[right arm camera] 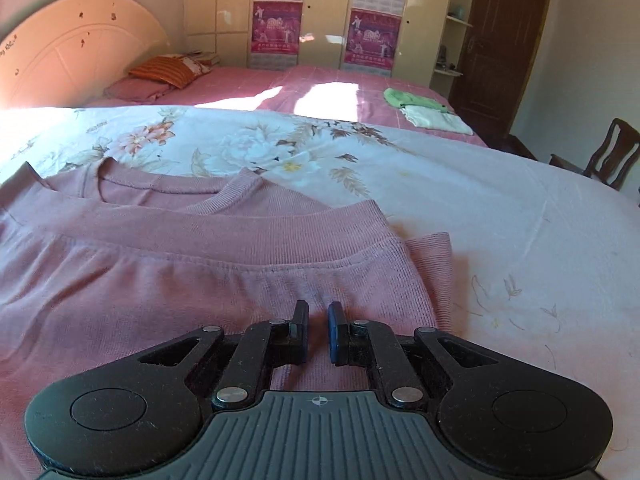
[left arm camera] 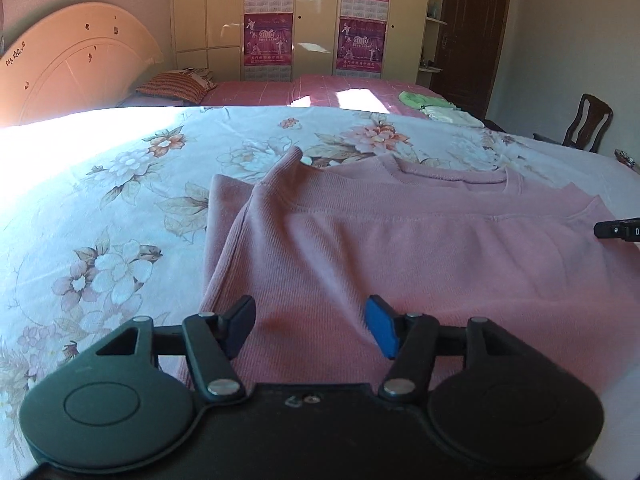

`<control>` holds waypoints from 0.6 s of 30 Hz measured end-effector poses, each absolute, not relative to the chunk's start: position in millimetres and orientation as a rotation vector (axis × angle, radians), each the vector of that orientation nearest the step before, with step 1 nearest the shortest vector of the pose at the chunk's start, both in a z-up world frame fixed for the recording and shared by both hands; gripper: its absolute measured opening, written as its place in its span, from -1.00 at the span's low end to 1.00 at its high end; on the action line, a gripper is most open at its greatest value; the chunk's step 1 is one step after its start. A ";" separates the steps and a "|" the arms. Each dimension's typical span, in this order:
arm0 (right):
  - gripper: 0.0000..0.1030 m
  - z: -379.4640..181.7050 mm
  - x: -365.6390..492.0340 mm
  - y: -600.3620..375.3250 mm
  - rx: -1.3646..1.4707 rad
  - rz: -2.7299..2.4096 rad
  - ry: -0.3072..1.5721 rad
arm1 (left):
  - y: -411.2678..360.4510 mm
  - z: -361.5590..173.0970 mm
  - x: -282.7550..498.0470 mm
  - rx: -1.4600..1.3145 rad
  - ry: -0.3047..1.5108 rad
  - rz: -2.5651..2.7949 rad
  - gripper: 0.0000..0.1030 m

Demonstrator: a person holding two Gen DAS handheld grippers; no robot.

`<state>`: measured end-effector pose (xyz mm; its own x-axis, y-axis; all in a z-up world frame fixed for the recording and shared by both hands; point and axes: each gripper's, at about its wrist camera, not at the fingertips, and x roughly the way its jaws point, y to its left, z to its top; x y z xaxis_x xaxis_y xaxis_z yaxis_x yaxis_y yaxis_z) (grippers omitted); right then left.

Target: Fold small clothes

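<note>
A pink ribbed knit top lies on the floral bedspread, its lower half folded up so the hem band sits just below the neckline. My left gripper hovers over the top's left part, open, with nothing between its fingers. In the right wrist view the same top fills the lower left, with a sleeve edge sticking out at its right side. My right gripper is over the top's right part, shut, only a slit between the blue pads and no cloth caught in it. One tip of it shows at the left view's right edge.
Behind the floral spread is a pink bed sheet with a green cloth and a folded white cloth. A striped pillow lies by the headboard. A wooden chair stands at the right, and wardrobes line the far wall.
</note>
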<state>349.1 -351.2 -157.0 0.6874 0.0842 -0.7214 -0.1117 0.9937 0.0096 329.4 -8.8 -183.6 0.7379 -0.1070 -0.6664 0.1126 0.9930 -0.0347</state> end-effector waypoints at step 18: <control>-0.32 -152.6 259.0 -317.6 -0.055 0.165 0.778 | -41.6 -186.9 284.5 0.042 0.723 -0.211 0.24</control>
